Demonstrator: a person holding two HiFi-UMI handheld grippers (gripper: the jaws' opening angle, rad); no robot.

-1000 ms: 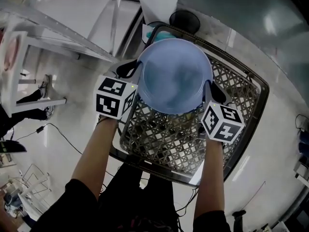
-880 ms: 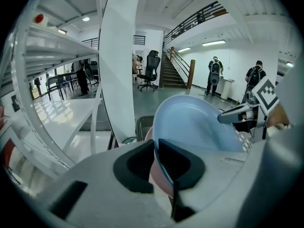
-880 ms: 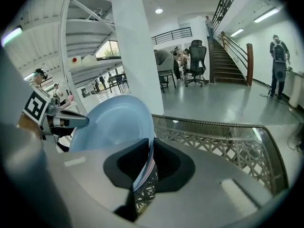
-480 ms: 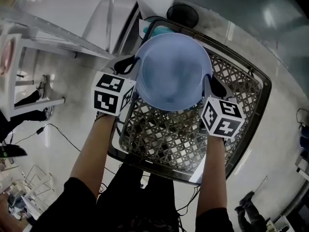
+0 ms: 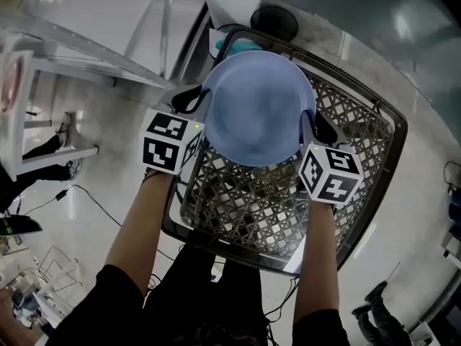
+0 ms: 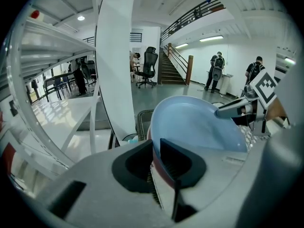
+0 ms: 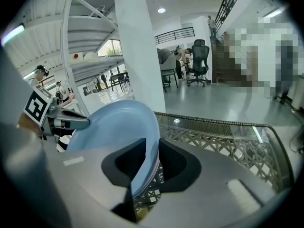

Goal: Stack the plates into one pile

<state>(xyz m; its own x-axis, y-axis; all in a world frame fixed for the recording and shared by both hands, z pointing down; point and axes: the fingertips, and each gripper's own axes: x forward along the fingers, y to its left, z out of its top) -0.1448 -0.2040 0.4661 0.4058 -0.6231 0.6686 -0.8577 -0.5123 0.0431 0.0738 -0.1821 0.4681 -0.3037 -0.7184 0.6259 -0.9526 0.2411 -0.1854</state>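
Left claw (image 6: 156,145) and right claw (image 7: 152,145), just spreading, straddle the blue plate (image 5: 259,110) loosely.

A glossy pale floor (image 5: 72,236), a white pillar (image 6: 116,56), white shelving (image 6: 47,46), a black office chair (image 6: 148,65) beside a railed staircase (image 6: 173,70), strip lights (image 6: 211,38) under the white ceiling

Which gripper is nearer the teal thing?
Left. The left gripper is near the teal thing, the right gripper across the plate; both have just been opening, plate rim between their jaws.
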